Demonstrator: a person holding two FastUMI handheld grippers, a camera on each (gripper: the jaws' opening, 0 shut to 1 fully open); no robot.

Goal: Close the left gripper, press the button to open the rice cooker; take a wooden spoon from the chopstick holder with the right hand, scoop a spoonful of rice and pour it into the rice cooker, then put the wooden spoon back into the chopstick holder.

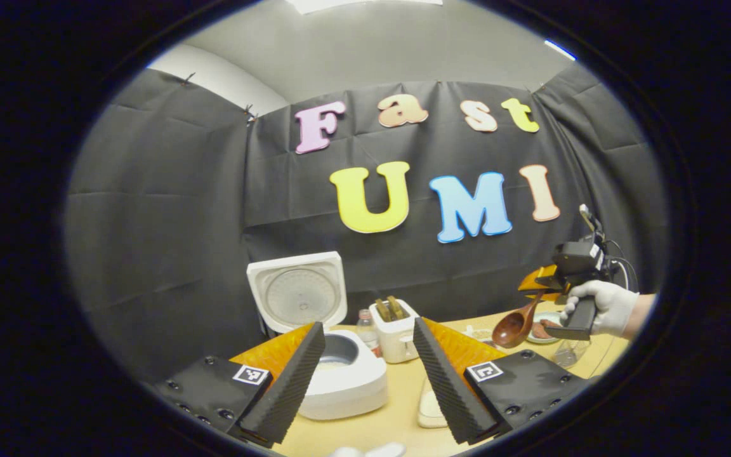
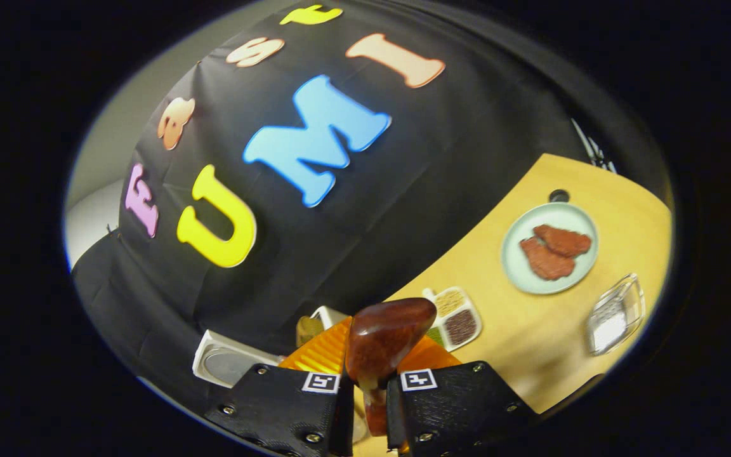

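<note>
The white rice cooker [image 1: 346,381] stands with its lid [image 1: 299,295] up, just beyond my left gripper [image 1: 368,325], whose fingers are spread wide with nothing between them. Right of the cooker is the white chopstick holder [image 1: 394,336] with wooden handles in it. Far right, a gloved hand [image 1: 603,304] holds my right gripper [image 1: 546,295] above the table, with the wooden spoon [image 1: 514,327] hanging down-left from it. In the right gripper view my right gripper [image 2: 368,381] is shut on the wooden spoon [image 2: 384,339]. I cannot tell whether the bowl holds rice.
On the yellow table [image 2: 562,355] are a pale plate [image 2: 584,219] with reddish meat, a clear container [image 2: 616,314] with white contents, and a divided dish of grains [image 2: 454,317]. A small bottle [image 1: 365,317] stands between cooker and holder. A small white dish [image 1: 432,406] lies near my left fingers.
</note>
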